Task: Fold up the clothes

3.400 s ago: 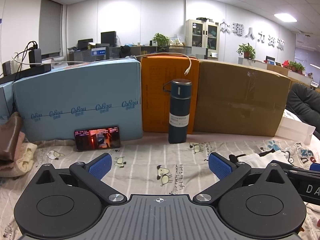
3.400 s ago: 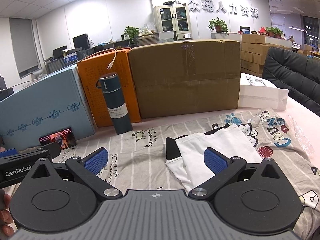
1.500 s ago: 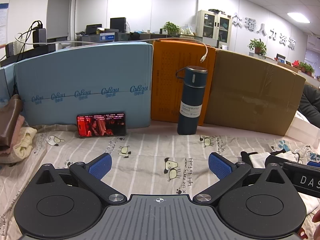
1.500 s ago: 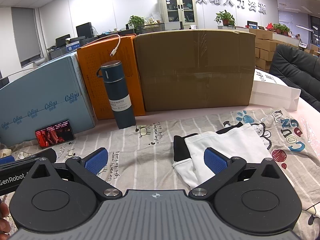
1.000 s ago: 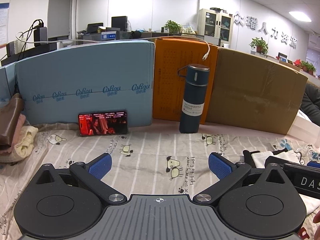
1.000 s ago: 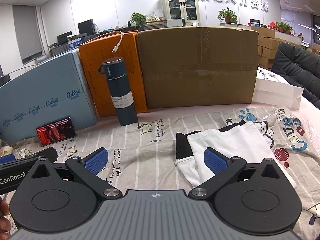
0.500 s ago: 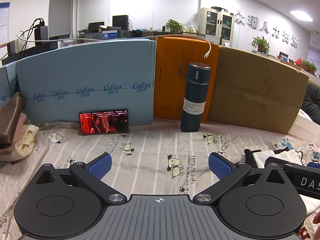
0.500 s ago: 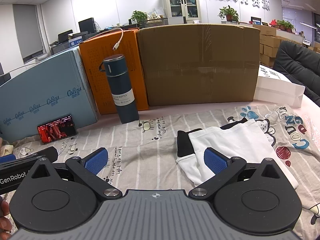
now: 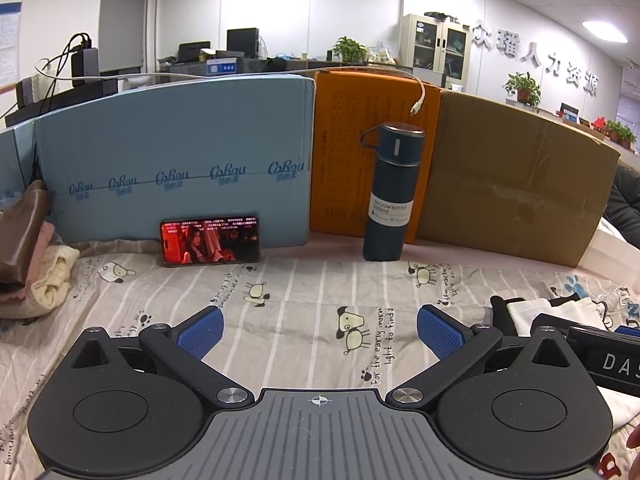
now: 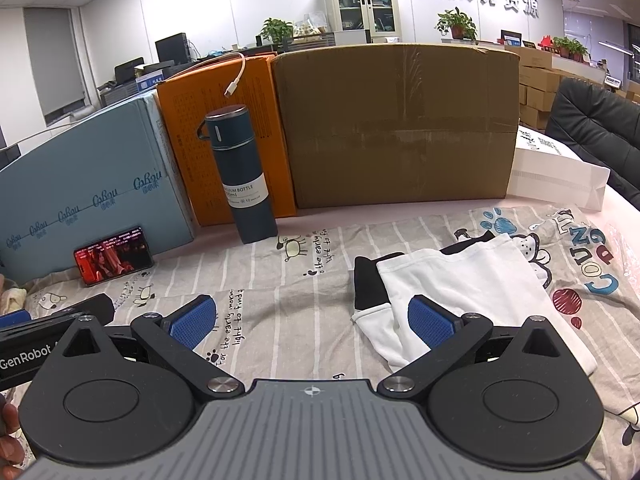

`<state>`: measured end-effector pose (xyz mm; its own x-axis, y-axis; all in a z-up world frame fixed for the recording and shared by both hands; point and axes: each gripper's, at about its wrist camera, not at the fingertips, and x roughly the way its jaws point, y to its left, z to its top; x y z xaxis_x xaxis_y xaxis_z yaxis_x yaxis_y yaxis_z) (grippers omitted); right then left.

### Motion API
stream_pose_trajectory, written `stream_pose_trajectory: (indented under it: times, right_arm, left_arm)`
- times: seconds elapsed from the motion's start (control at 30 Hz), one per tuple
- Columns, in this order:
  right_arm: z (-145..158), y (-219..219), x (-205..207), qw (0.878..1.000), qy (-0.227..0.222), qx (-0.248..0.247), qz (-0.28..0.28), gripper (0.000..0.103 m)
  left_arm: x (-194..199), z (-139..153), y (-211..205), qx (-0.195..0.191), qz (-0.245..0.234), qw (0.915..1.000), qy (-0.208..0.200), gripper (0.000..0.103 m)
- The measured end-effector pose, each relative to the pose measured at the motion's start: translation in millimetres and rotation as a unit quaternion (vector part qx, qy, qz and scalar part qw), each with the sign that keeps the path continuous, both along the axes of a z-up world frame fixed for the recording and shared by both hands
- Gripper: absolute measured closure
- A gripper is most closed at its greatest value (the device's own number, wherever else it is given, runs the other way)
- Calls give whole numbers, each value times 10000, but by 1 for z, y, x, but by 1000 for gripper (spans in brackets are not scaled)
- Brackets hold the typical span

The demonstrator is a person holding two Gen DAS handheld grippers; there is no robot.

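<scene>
A folded white and black garment [image 10: 460,280] lies on the striped cartoon-print sheet [image 10: 280,308], in front of and to the right of my right gripper [image 10: 312,322]. That gripper is open and empty, its right blue pad [image 10: 430,322] over the garment's near edge. In the left wrist view the same garment [image 9: 532,310] shows at the far right, partly hidden by the other gripper's body. My left gripper [image 9: 319,332] hangs open over bare sheet [image 9: 304,292], holding nothing. Another printed garment [image 10: 588,256] lies spread to the right.
A dark blue vacuum bottle [image 9: 394,192] stands at the back before blue [image 9: 180,164], orange [image 9: 344,160] and brown [image 10: 396,128] boxes. A lit phone [image 9: 211,243] leans on the blue box. A pile of clothes [image 9: 32,264] sits at far left, a white bag [image 10: 556,176] at right.
Both grippers have drifted slightly forward and up over the sheet; the bottle and boxes sit a little closer in view. Both stayed open and empty.
</scene>
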<state>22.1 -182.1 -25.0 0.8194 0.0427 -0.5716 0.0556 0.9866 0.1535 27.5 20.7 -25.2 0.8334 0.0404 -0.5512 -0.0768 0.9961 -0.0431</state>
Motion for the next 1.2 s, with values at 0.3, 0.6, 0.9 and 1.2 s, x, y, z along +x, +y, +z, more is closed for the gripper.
stream_pose_trajectory:
  times: [0.3,0.6,0.9,1.2]
  right_arm:
    - [0,0,-1,10000,26,-3,1,0]
    - [-2,0,-1,10000,74,27,14,0]
    - [-3,1,0,9999,115,50,28,0]
    - [-3,0,0,9999,136,61,22,0]
  left_arm:
    - [-2,-1,2,-19,16,10000,9,0]
    - [-1,-2,1,-2,26,10000,43,0]
    - [-2,-3,1,12,45,10000,55,0]
    - [-1,-4,1,19,43,10000,86,0]
